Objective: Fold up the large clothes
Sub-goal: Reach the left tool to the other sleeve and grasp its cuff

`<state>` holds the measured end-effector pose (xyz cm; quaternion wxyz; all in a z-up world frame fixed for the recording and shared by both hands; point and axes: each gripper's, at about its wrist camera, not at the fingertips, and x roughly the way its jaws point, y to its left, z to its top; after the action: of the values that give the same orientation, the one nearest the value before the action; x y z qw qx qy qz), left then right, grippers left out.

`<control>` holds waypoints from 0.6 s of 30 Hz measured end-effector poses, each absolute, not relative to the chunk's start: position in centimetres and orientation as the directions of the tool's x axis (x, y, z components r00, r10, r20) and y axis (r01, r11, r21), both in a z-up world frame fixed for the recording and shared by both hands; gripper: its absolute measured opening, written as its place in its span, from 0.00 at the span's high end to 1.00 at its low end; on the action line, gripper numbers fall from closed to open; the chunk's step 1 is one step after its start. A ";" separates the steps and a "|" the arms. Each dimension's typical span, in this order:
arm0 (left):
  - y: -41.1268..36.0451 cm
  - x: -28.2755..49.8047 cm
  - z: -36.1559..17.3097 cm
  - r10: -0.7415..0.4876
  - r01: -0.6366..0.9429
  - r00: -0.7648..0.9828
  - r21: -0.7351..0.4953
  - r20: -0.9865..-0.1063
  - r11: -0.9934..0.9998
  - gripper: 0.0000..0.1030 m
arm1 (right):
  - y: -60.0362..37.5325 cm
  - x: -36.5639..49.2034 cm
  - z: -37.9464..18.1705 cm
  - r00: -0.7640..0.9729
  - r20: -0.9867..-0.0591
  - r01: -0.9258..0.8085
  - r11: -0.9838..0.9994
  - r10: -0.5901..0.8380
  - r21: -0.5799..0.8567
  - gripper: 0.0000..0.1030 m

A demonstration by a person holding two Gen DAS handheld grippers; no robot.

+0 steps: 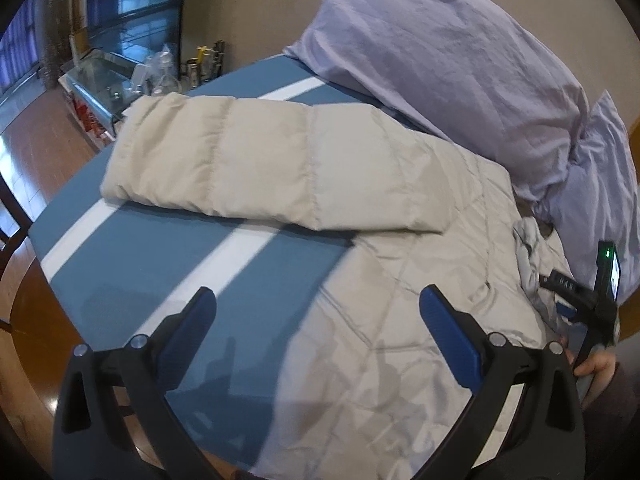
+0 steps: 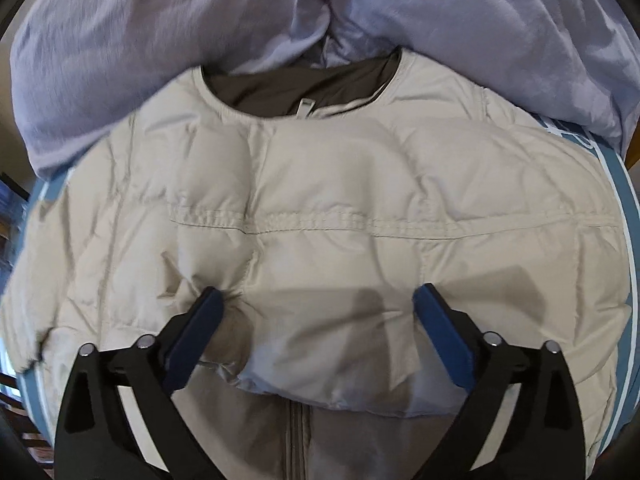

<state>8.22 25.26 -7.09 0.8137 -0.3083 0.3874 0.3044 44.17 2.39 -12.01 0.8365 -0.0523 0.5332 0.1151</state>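
Blue-striped table [image 1: 132,256] w/ beige puffer jacket [image 2: 340,200]; both tools spread wide.

Soft, even indoor light, moderately bright, bluish from the windows [image 1: 132,4] at far left. Faint glare on the wooden floor [image 1: 36,140]. Sharp dark shadow beneath the folded sleeve [image 1: 256,160], cast across the striped worktop [image 1: 168,248]; fainter shadows of the left gripper [image 1: 318,306] and its jaws lower down. Strong fisheye bending with black vignetted corners in both views. Motion blur along the edges of the right wrist view, smearing the beige jacket [image 2: 360,184] and lavender cloth [image 2: 120,40]; stitching near the centre fairly crisp.
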 end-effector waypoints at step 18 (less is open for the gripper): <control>37.9 3.7 -8.6 0.391 -0.889 0.387 -0.225 -0.835 0.399 0.02 | 1.9 44.1 -13.0 0.408 -0.900 -0.267 0.963 0.154 0.044 0.01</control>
<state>3.68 37.91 -8.62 0.7563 -0.3486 0.3568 0.4233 44.09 1.95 -13.04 0.8374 -0.0534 0.5293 0.1257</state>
